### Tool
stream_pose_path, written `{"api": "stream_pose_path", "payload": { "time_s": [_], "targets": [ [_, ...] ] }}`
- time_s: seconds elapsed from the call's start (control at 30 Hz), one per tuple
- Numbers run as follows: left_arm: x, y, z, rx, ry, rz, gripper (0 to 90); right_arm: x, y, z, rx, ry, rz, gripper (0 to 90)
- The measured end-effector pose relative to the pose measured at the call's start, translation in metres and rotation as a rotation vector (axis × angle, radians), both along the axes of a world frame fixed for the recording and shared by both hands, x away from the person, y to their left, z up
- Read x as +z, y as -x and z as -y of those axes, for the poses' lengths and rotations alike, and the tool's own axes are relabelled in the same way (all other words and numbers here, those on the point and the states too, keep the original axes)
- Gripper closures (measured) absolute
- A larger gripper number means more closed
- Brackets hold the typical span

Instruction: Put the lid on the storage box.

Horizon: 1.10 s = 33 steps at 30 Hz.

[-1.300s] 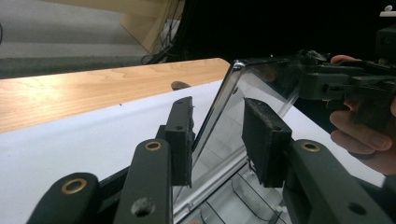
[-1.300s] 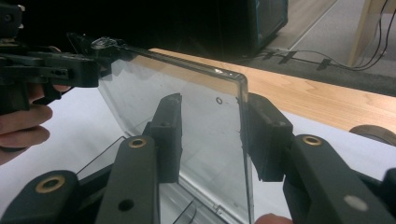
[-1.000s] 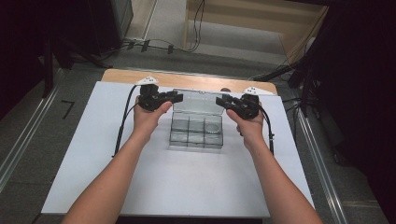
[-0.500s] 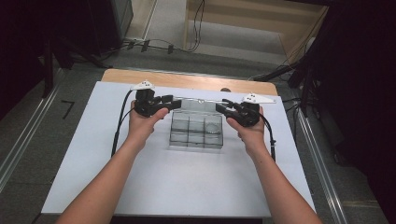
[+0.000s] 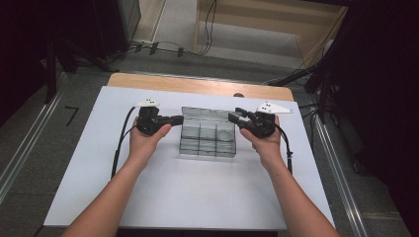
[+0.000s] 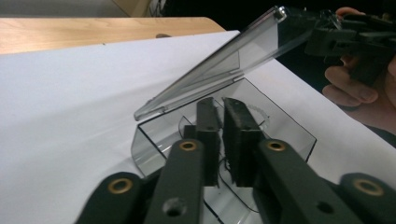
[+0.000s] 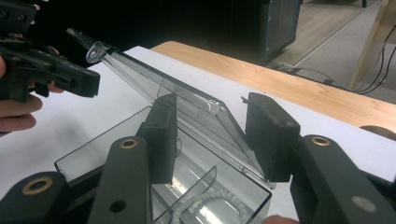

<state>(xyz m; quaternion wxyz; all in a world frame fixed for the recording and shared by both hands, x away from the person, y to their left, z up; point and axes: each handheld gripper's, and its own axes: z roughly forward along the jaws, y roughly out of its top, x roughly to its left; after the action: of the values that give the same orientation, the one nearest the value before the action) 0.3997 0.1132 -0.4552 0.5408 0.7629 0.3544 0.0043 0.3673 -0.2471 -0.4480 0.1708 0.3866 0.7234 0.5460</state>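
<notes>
A clear plastic compartment box (image 5: 207, 143) lies on the white sheet, its hinged lid (image 5: 207, 112) raised at a slant along the far side. My left gripper (image 5: 179, 118) is at the box's left end. Seen in the left gripper view, the left gripper (image 6: 221, 102) sits under the lid (image 6: 219, 65); its jaws have just been closing and are nearly together, and I cannot tell whether the thin wall is pinched. My right gripper (image 5: 233, 117) is at the right end. In its own view, the right gripper (image 7: 213, 100) is open, straddling the lid's end (image 7: 201, 100).
A white bead ring (image 7: 205, 205) lies in one compartment. The white sheet (image 5: 197, 192) covers a wooden table (image 5: 197, 85) whose far edge shows. Cables trail from both grippers toward the table's sides. Dark equipment and floor cables lie beyond.
The left gripper has slid toward the near side along the box's left end and its jaws have closed. The right gripper has barely shifted.
</notes>
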Motion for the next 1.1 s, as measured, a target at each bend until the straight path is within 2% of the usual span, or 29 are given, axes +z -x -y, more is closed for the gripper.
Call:
{"api": "stream_pose_path", "payload": {
  "time_s": [0.07, 0.33, 0.67, 0.73, 0.83, 0.97, 1.03, 1.1],
  "targets": [
    [0.000, 0.000, 0.003, -0.003, 0.013, -0.006, 89.3, -0.001, 0.001, 0.000, 0.001, -0.005, 0.002, 52.0],
    [0.004, -0.002, 0.008, -0.013, 0.034, -0.004, 89.8, -0.004, 0.005, 0.002, 0.006, -0.006, -0.002, 49.8],
    [0.004, -0.002, 0.008, -0.020, 0.034, -0.008, 89.8, -0.006, 0.009, 0.005, 0.000, 0.007, -0.023, 32.6],
    [0.005, -0.002, 0.007, -0.021, 0.041, -0.010, 89.8, -0.007, 0.012, 0.007, 0.014, 0.005, -0.026, 26.7],
    [0.005, -0.002, 0.007, -0.019, 0.047, -0.012, 89.8, -0.008, 0.018, 0.012, 0.034, 0.002, -0.040, 23.3],
    [0.005, -0.001, 0.008, -0.022, 0.049, -0.011, 89.8, -0.012, 0.025, 0.019, 0.034, 0.010, -0.057, 23.4],
    [0.004, 0.000, 0.008, -0.022, 0.050, -0.008, 89.8, -0.015, 0.027, 0.023, 0.020, 0.008, -0.079, 23.9],
    [0.004, 0.001, 0.008, -0.024, 0.053, -0.008, 89.8, -0.019, 0.028, 0.025, 0.007, 0.017, -0.105, 29.7]
  ]
}}
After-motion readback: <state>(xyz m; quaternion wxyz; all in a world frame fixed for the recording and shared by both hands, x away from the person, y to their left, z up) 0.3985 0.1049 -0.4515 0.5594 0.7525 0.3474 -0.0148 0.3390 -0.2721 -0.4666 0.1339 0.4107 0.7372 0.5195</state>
